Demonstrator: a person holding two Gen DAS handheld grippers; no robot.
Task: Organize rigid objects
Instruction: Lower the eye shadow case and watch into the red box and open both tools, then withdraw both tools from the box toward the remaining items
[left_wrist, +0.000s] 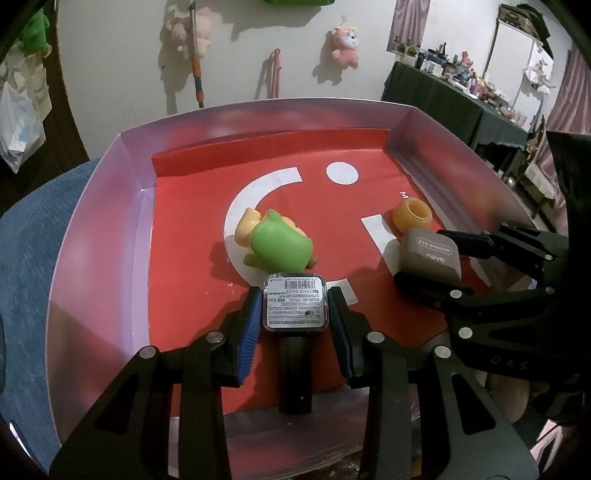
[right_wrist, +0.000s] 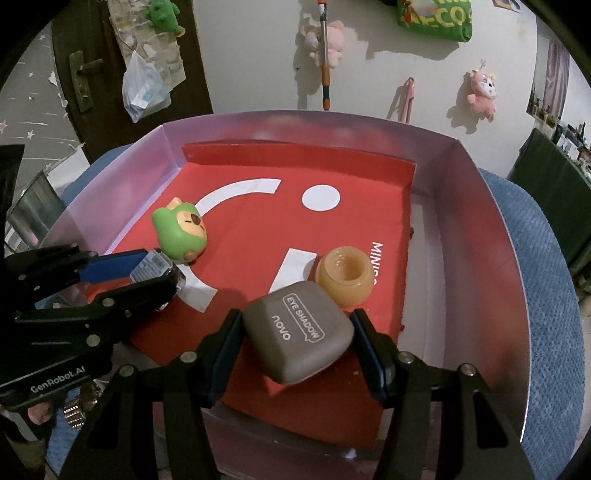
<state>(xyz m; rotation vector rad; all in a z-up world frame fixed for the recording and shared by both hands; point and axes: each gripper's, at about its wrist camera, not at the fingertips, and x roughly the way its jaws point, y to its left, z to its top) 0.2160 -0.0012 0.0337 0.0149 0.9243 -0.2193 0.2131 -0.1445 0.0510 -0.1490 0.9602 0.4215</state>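
Placing step, both over the box (left_wrist: 92, 236). Left gripper (left_wrist: 295, 308) clamps a small bottle (left_wrist: 295, 304) by the green toy (left_wrist: 280, 245); right gripper (right_wrist: 297, 341) holds the eyeshadow case (right_wrist: 299, 332) beside the jar (right_wrist: 345, 277). Next, I'd judge: lower & let go.

Eye shadow case (right_wrist: 300, 336): "EYE SHADOW" in a speech-bubble outline, with "novo" beside it, on the taupe lid.
Red sheet (right_wrist: 258, 229) in the box: "MINIS", cut off by the amber jar (right_wrist: 345, 277).
Left gripper (right_wrist: 159, 275) body: "GenRobot.AI" in white.
Small bottle (left_wrist: 295, 304): white label with a barcode and fine print, too small to read.
Green bag (right_wrist: 434, 16) on the wall: partial letters "ECO".
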